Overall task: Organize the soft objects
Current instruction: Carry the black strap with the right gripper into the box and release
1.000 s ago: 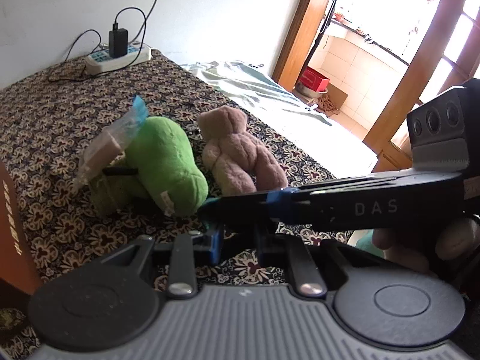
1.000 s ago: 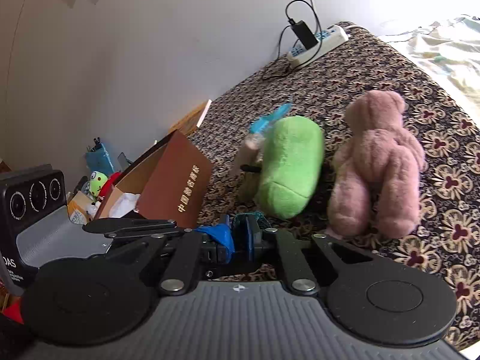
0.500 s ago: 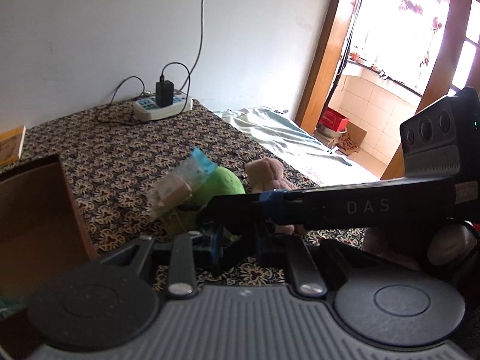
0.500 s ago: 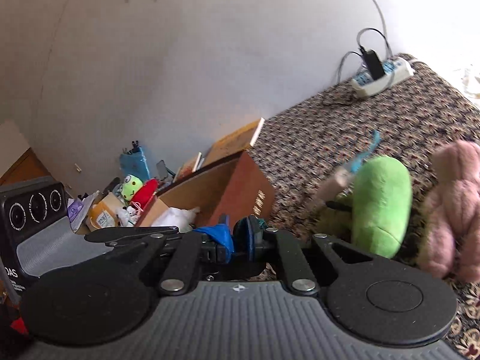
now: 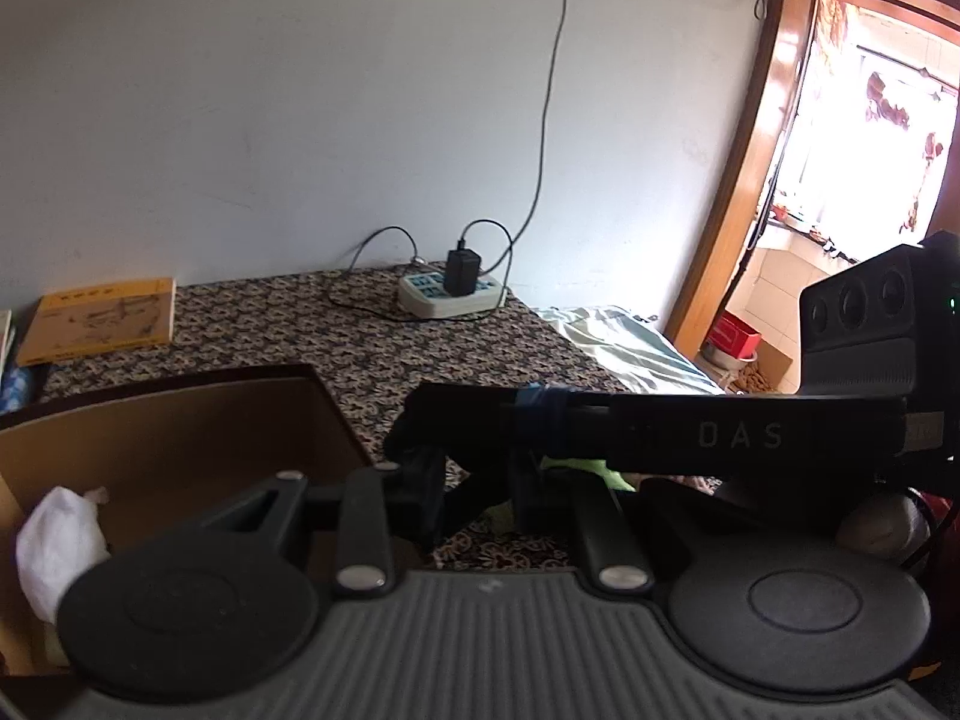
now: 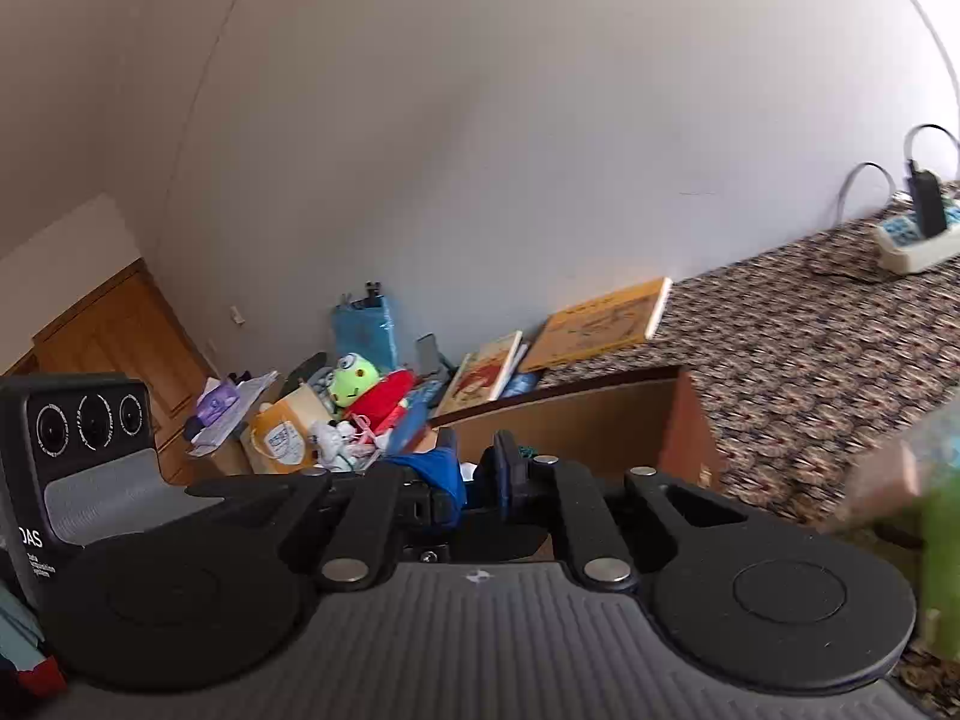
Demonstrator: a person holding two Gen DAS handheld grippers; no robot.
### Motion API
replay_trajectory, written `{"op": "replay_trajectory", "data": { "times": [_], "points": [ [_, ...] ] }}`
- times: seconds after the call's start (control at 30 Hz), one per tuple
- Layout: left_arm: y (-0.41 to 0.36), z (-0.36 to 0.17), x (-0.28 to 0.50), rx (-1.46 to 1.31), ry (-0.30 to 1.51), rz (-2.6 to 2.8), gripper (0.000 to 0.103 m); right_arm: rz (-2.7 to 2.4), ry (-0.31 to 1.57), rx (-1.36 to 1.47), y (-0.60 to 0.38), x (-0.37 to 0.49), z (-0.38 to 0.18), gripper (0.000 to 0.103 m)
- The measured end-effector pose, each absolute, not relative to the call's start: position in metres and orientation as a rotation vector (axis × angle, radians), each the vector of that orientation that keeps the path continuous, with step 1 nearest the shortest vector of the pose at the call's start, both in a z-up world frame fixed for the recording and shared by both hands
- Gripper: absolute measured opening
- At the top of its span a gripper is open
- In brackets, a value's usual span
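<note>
A brown cardboard box [image 5: 180, 420] stands open on the patterned bedspread [image 5: 336, 336], with a white soft thing [image 5: 54, 546] inside at its left. My left gripper [image 5: 474, 498] is shut and empty, just right of the box. The right gripper's body crosses in front of it. A sliver of the green plush toy [image 5: 591, 468] shows behind that body. In the right wrist view my right gripper [image 6: 477, 480] is shut and empty, facing the box [image 6: 600, 420]. The green plush [image 6: 942, 540] is blurred at the right edge.
A yellow book [image 5: 99, 318] lies at the back by the wall, and a power strip [image 5: 450, 294] with a charger and cables at the far middle. A cluttered pile with a green frog toy [image 6: 354, 378] and books lies left of the box. A doorway [image 5: 840, 180] opens right.
Both grippers have risen and swung left, from the green and pink plush toys toward the box. The pink bear has left both views. Both grippers stayed shut.
</note>
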State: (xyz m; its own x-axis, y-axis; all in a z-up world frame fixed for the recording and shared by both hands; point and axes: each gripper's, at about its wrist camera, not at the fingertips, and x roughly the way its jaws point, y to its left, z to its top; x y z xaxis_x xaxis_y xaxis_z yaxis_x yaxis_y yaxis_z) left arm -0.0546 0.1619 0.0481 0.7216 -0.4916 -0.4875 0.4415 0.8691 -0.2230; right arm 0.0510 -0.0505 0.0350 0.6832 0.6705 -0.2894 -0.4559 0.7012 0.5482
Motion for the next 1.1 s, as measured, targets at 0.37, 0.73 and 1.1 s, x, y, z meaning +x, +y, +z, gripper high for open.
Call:
{"op": "replay_trajectory", "data": {
  "times": [0.37,0.73,1.1],
  "points": [
    [0.240,0.042,-0.043,-0.097,0.545,-0.386,0.013,0.752,0.501,0.431,0.031,0.094,0.031,0.000],
    [0.296,-0.001,-0.021,-0.135,0.638,-0.318,0.013,0.736,0.596,0.412,0.089,0.121,-0.004,0.000],
    [0.315,-0.039,-0.002,-0.151,0.727,-0.261,0.018,0.664,0.725,0.407,0.109,0.140,-0.037,0.002]
  ]
}}
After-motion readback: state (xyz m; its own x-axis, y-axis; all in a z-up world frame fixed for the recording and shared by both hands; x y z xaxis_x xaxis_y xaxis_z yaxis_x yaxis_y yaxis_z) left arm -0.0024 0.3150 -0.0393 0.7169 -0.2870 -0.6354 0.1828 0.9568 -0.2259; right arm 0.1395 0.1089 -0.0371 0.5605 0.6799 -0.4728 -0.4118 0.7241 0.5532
